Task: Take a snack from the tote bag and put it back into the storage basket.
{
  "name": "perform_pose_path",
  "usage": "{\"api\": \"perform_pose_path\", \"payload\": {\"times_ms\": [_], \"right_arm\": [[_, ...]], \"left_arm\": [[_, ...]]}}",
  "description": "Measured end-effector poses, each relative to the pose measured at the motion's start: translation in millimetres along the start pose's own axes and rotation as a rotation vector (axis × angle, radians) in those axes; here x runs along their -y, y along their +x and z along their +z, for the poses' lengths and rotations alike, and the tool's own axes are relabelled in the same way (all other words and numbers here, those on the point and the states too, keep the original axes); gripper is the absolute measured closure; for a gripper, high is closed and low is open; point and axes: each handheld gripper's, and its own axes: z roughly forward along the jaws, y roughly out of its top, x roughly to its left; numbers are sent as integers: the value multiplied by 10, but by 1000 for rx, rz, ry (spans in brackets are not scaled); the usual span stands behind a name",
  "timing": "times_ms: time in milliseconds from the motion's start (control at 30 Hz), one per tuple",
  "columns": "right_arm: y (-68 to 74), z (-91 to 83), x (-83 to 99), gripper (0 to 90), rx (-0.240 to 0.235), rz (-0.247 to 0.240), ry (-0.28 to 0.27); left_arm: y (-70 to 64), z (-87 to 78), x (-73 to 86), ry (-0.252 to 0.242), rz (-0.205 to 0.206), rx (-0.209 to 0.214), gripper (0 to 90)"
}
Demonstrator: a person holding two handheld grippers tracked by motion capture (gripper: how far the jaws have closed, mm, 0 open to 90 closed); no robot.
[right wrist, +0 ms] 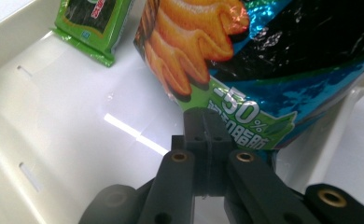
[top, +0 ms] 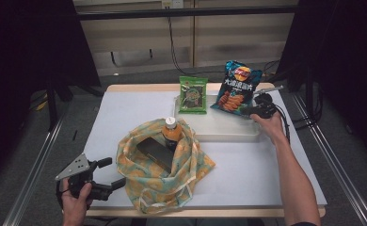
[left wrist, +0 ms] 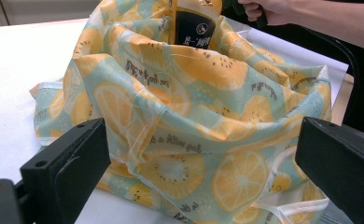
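Centre of the high view: a lemon-print bag (top: 165, 165) lies open on the white table (top: 247, 174), holding an upright bottle (top: 171, 132) and a dark flat box (top: 154, 154). Upper centre: a white tray (top: 228, 128) holds a green packet (top: 193, 95). The right gripper (top: 258, 109), jaws pressed together, pinches the lower edge of the chips bag (top: 236, 86), raised over the tray's right end. Lower left: the left gripper (top: 107, 174) hovers spread beside the bag. Dark curtains flank the table.

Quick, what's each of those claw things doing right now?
Left gripper: open, holding nothing, facing the lemon-print bag.
Right gripper: closed on the bottom edge of the chip bag.
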Motion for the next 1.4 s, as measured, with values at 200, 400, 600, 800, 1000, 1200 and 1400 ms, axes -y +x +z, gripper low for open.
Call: {"api": "perform_pose_path", "payload": {"times_ms": [200,400,600,800,1000,1200,1400], "right_arm": [[43,2,11,900,8,-19,-5],[-28,-114,85,900,37,-8,12],[-93,-101,97,900,79,6,-14],[-87,-25,32,900,111,5,-10],[-85,48,-27,900,123,3,-20],[-67,95,-43,900,151,6,-41],[-40,104,-17,900,143,6,-51]], "left_arm": [[12,-5,5,3,2,-3,27],[-5,-1,-1,7,1,-9,27],[-3,12,-4,6,8,-2,27],[7,4,5,1,-2,-1,27],[18,-5,11,2,-4,-3,27],[16,-1,9,4,-4,-2,27],[16,-6,8,-1,-3,0,27]]}}
